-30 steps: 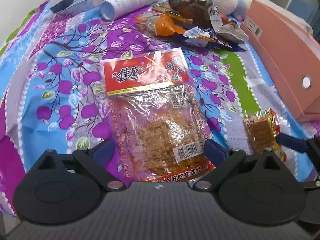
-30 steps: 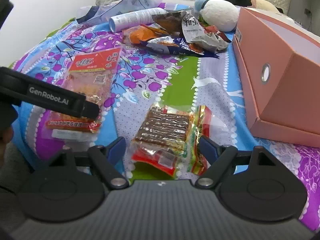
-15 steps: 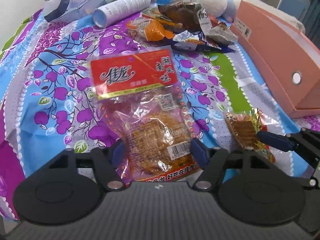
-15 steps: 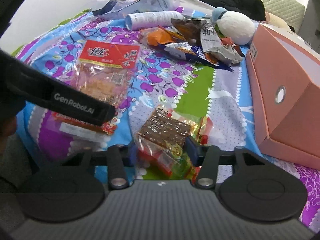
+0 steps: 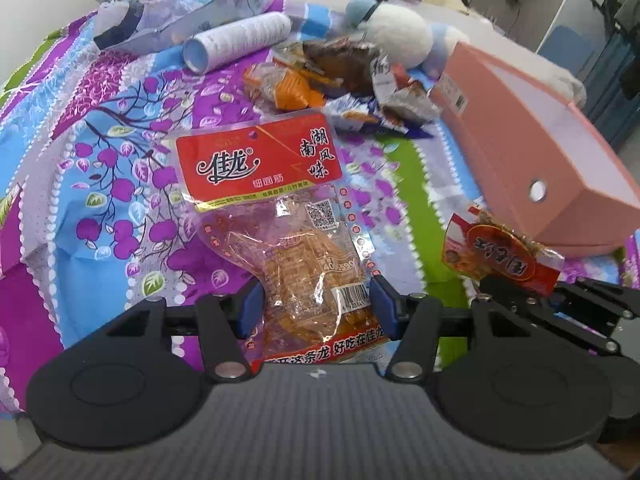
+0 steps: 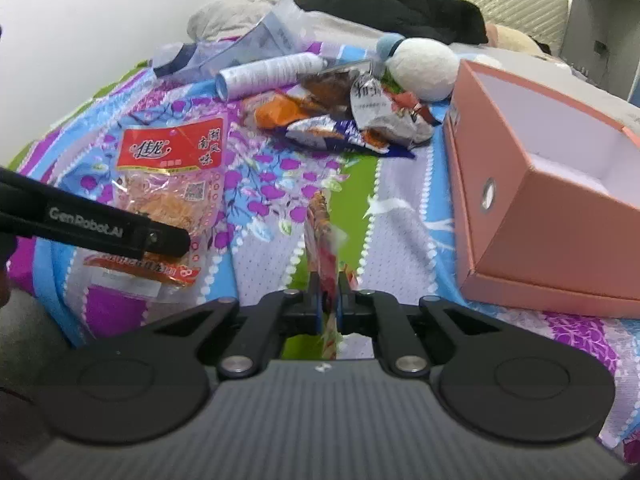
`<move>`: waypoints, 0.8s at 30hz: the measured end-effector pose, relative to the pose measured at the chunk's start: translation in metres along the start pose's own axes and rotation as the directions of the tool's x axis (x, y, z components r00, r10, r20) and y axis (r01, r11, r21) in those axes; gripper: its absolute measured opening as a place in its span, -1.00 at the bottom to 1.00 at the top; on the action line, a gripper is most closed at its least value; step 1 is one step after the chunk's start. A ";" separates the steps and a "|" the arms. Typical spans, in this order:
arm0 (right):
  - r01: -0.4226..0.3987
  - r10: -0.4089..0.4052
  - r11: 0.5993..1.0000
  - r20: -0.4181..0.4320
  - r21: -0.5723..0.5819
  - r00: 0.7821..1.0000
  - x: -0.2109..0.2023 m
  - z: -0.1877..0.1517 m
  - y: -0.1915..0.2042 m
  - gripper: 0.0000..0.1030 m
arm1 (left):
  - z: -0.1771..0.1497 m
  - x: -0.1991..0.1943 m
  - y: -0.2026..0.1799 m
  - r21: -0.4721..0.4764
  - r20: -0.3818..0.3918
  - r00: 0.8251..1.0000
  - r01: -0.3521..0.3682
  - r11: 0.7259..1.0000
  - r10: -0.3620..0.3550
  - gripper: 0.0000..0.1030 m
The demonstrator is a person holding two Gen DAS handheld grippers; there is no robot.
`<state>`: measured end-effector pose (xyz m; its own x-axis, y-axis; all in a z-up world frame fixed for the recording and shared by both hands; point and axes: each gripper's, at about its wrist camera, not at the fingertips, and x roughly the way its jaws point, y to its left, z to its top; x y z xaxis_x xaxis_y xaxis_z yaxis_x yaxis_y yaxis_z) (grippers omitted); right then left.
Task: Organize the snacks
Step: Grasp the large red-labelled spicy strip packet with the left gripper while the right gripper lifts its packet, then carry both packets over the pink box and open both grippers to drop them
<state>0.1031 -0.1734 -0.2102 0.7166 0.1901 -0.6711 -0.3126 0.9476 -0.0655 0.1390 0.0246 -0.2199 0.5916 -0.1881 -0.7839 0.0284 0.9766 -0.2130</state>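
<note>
A bed w/ a purple, blue and green floral bedsheet (image 5: 120, 184) holds scattered snacks. Near centre, the left gripper (image 5: 314, 312) has its blue pads either side of a clear spicy-strip packet (image 5: 288, 232); the jaws are closing and the pads press the packet's lower sides, so it is grasped. Its red header reads "佳龙", "细面筋" and "湖南风味"; there is a QR code, a barcode, and a red bottom band reading "好吃在佳龙". To the right, the right gripper (image 6: 329, 308) is clenched on a smaller red-and-gold snack pack (image 5: 500, 256), which stands edge-on between its pads; its dark oval label is too blurred to read. An arm at the left of the right wrist view carries "GenRobot.AI". Far centre lies a snack pile (image 6: 340, 120), w/ a white printed tube (image 5: 236, 40) to its left and a white plush toy (image 6: 424, 68) behind. A pink open box (image 6: 540, 184) sits far right. Vs 1 s ago: both grippers were wide open w/ both packs lying flat; now both packs are pinched and raised off the sheet.
</note>
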 end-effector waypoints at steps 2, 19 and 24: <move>0.005 -0.005 1.000 0.013 0.009 1.000 -0.004 0.002 -0.001 -0.82 | 0.002 -0.008 -0.002 -0.003 0.013 1.000 0.011 1.000 -0.011 0.20; 0.039 -0.058 0.991 0.142 0.132 0.988 -0.085 0.028 -0.020 -0.82 | 0.018 -0.088 -0.036 0.013 0.103 0.984 0.146 0.989 -0.146 0.20; 0.049 -0.081 0.984 0.185 0.169 0.979 -0.109 0.033 -0.027 -0.82 | 0.023 -0.108 -0.049 0.037 0.128 0.973 0.191 0.981 -0.194 0.20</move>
<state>0.0539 -0.2116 -0.1113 0.8424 0.1573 -0.5154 -0.1674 0.9855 0.0272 0.0923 -0.0009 -0.1118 0.6733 -0.3593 -0.6461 0.1706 0.9259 -0.3371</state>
